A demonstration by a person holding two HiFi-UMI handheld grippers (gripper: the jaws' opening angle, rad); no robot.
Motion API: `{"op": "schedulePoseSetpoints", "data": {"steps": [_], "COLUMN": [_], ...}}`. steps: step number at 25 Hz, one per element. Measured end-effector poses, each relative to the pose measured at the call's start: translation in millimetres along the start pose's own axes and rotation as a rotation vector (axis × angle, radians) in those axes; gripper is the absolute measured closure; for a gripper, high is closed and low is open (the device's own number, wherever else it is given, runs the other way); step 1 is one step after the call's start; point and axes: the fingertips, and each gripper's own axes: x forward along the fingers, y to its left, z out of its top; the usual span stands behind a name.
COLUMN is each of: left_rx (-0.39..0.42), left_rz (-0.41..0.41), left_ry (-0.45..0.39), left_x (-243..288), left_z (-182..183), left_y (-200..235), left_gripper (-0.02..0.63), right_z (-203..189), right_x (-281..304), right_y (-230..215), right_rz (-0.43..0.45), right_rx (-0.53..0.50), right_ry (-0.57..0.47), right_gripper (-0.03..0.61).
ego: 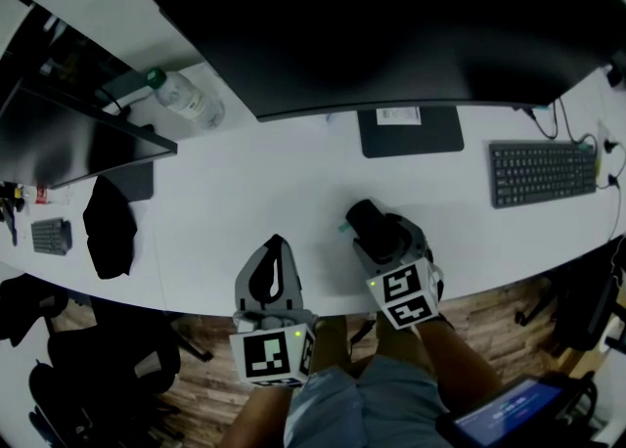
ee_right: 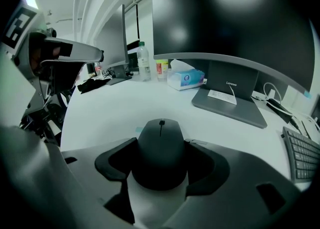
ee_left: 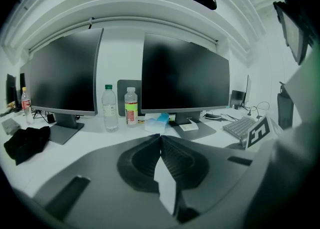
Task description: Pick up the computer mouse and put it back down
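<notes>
The black computer mouse (ee_right: 161,155) rests on the white desk (ee_right: 110,108), with its nose pointing away toward the monitors. My right gripper (ee_right: 161,145) reaches around it from behind, and both dark jaw tips touch the mouse's flanks. From the head view the mouse (ego: 366,218) shows as a dark shape at the front of the right gripper (ego: 377,233), near the desk's front edge. My left gripper (ego: 277,246) hovers at that edge to the left, jaws pressed together with nothing between them. Its tips (ee_left: 160,137) meet in the left gripper view.
A large dark monitor (ego: 391,16) with its stand base (ego: 409,130) is behind the mouse. A keyboard (ego: 543,172) lies to the right. A water bottle (ego: 186,97), a second monitor (ego: 68,143) and a black cloth (ego: 108,226) are to the left. A tissue box (ee_right: 186,79) stands further back.
</notes>
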Motion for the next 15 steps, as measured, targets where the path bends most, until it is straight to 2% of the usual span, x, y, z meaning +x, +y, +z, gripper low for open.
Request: {"op": "schedulePoseSetpoints", "data": {"steps": [8, 15], "left_rx": [0.01, 0.017], "left_rz": [0.006, 0.002], "left_ry": [-0.013, -0.037], "left_x": [-1.7, -0.5], "left_z": [6.1, 19.0], "left_y": [0.5, -3.9], "left_gripper": [0.606, 0.606], "right_z": [5.8, 27.8], "right_x": [-3.0, -15.5], "right_y": [-3.6, -8.9], "right_rz": [-0.001, -0.016], "right_rx": [0.027, 0.028], "right_ry": [-0.036, -0.101], "right_gripper": [0.276, 0.276]}}
